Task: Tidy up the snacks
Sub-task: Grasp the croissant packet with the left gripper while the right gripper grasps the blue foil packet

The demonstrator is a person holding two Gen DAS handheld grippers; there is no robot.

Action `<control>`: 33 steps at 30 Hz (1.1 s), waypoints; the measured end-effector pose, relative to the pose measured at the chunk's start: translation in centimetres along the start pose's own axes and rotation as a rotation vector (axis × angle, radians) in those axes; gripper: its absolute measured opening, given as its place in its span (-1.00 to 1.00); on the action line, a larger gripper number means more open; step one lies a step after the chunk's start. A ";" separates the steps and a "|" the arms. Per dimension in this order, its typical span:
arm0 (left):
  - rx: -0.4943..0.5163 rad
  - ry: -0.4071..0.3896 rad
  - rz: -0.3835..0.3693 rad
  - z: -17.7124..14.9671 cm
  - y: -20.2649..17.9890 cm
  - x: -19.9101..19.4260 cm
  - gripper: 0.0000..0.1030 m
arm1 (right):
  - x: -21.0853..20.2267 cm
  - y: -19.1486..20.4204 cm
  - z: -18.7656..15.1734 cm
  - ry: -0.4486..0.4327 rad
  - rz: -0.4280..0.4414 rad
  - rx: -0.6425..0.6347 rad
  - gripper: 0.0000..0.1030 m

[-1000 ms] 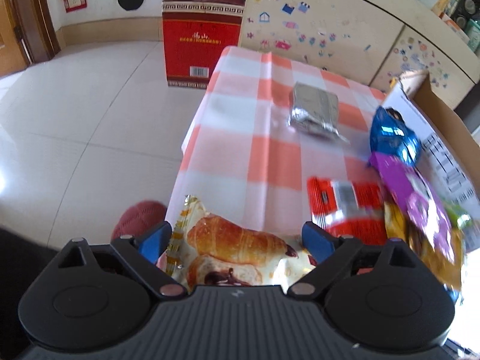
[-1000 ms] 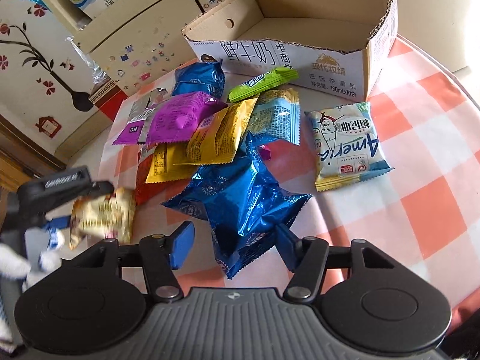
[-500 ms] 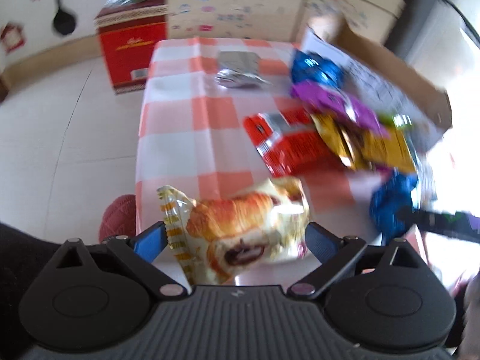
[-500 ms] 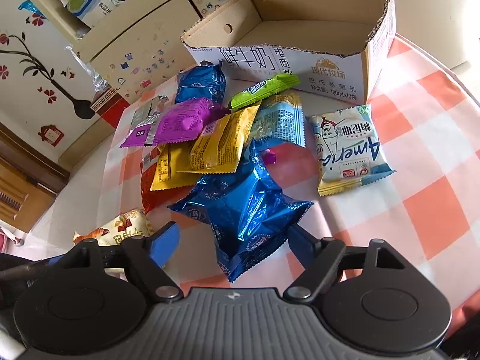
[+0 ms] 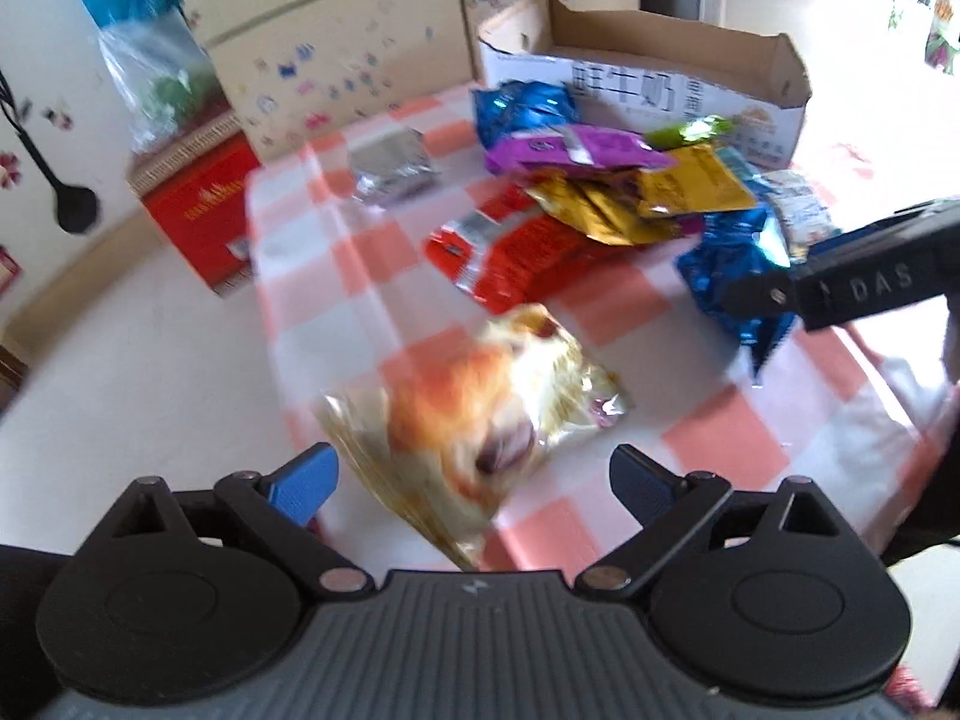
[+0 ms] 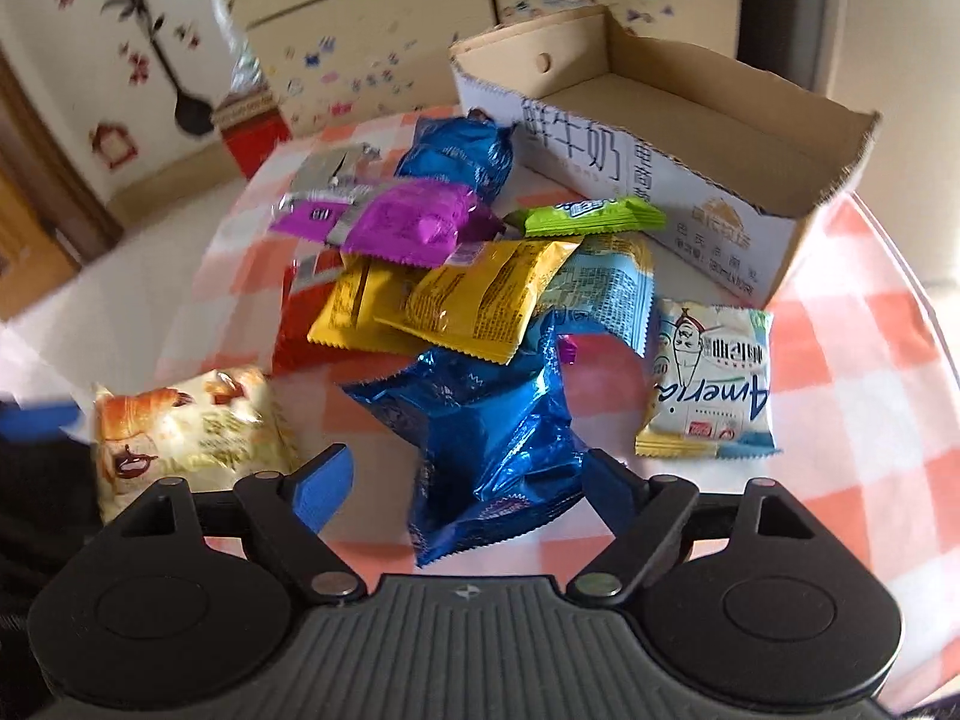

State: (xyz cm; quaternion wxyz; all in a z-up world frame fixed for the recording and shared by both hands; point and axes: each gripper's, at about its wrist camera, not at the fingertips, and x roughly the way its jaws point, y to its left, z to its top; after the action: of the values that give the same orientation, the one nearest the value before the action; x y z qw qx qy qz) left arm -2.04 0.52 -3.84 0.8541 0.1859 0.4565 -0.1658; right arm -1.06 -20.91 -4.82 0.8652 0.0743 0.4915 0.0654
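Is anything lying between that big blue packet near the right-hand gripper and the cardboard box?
Yes. Between the blue foil packet and the cardboard box lies a heap: yellow packets, a pale-blue packet and a green bar.

A heap of snack packets lay before the open cardboard box (image 6: 690, 180): purple (image 6: 414, 222), yellow (image 6: 480, 300), green (image 6: 591, 214) and red (image 6: 300, 324). A crumpled blue foil bag (image 6: 492, 444) lay nearer, a croissant packet (image 6: 186, 432) to its left.
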 end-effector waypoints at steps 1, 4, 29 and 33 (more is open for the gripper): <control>-0.001 0.002 0.004 0.1 0.2 0.1 0.88 | 0.2 0.0 0.1 0.009 0.007 -0.005 0.71; 0.038 0.010 0.026 0.5 0.1 0.7 0.88 | 0.9 0.3 0.3 0.033 0.013 -0.037 0.71; 0.261 -0.007 0.030 1.1 -1.8 5.5 0.35 | 2.1 1.8 0.2 0.013 -0.040 -0.171 0.34; 0.200 -0.003 0.018 1.3 -1.1 5.4 0.10 | 1.5 1.1 0.2 0.002 -0.034 -0.132 0.29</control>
State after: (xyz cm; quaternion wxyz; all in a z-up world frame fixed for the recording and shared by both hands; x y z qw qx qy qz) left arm 1.23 -1.68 -7.96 0.8334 0.2741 0.4348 -0.2030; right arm -0.17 -19.52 -5.80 0.8687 0.0089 0.4882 0.0831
